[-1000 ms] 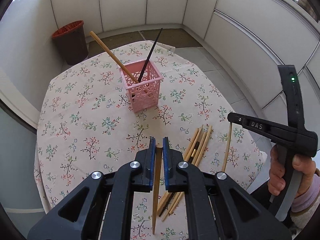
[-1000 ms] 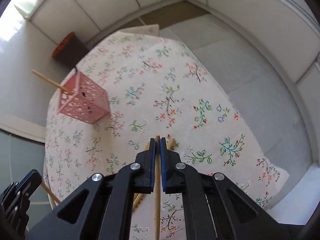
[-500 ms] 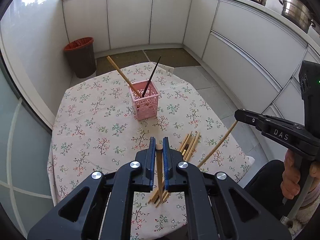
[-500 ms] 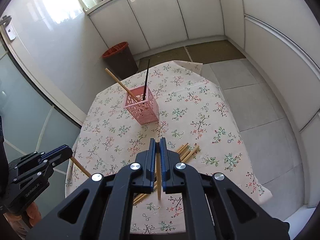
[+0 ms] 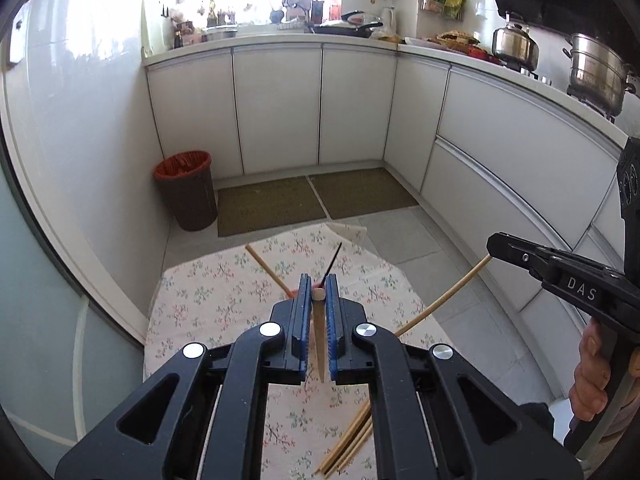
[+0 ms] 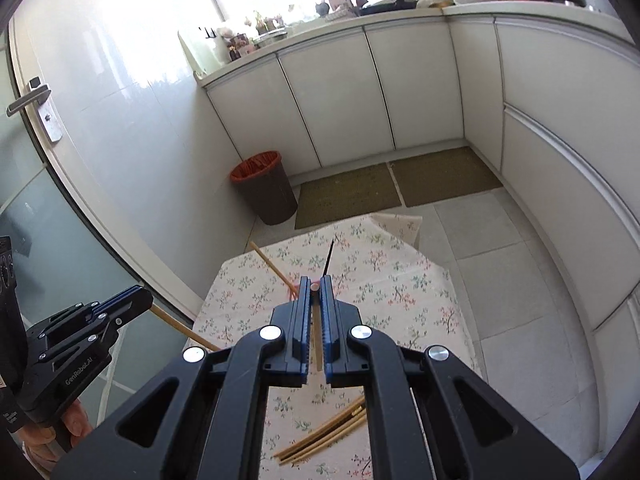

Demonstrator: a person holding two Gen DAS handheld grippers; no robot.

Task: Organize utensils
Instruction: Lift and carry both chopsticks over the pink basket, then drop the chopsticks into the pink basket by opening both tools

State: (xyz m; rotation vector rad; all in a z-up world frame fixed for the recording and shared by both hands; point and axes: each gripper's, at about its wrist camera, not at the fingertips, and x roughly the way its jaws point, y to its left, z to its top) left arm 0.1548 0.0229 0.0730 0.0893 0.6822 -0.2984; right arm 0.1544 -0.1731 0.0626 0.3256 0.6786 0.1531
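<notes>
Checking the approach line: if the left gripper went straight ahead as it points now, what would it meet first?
Probably the pink basket, mostly hidden just beyond the left gripper, which is shut on a wooden chopstick; depth is unclear.

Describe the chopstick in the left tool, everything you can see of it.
The chopstick is a plain, pale wooden stick, round at its blunt end. The left tool is shut on it near that end, blue pads pressing both sides. The thin end hangs free above the table. In the right view it slants down from the tool.

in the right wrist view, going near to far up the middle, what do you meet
loose pile of wooden chopsticks on the floral tablecloth → right gripper shut on a wooden chopstick → thin black chopstick standing up → brown floor mats → white cabinet doors
</notes>
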